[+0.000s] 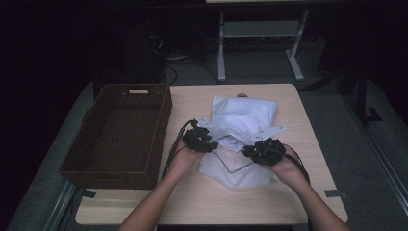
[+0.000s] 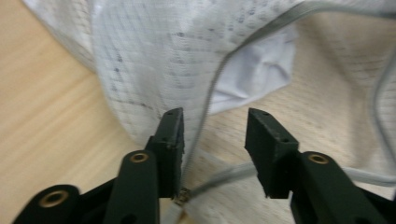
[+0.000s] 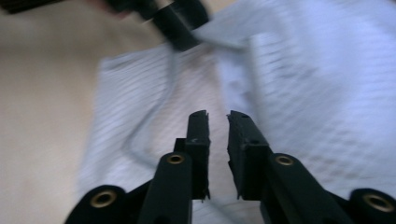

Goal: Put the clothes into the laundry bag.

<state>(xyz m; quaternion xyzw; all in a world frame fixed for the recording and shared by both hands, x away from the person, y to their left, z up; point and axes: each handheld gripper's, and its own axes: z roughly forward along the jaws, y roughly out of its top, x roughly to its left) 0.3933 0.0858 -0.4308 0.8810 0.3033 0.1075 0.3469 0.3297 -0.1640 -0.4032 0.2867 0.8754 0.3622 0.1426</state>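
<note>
A white mesh bag [image 1: 243, 115] with a grey zipper [image 1: 231, 166] lies in the middle of the wooden table [image 1: 202, 204]. My left gripper [image 1: 199, 139] hovers at the bag's left edge. In the left gripper view its jaws [image 2: 215, 116] stand open over the mesh [image 2: 154, 51]; the zipper [image 2: 210, 102] runs up between them, untouched by the pads. My right gripper [image 1: 262, 151] is at the bag's right side. In the blurred right gripper view its jaws [image 3: 218, 116] are a narrow gap apart above the mesh [image 3: 303, 70], with nothing pinched, and the left gripper [image 3: 180, 23] shows at the top.
A brown wicker basket [image 1: 108, 172] stands on the left part of the table, close to the left hand. Bare table runs along the front edge and right of the bag. Behind the table, white desk legs [image 1: 221, 48] stand on a dark floor.
</note>
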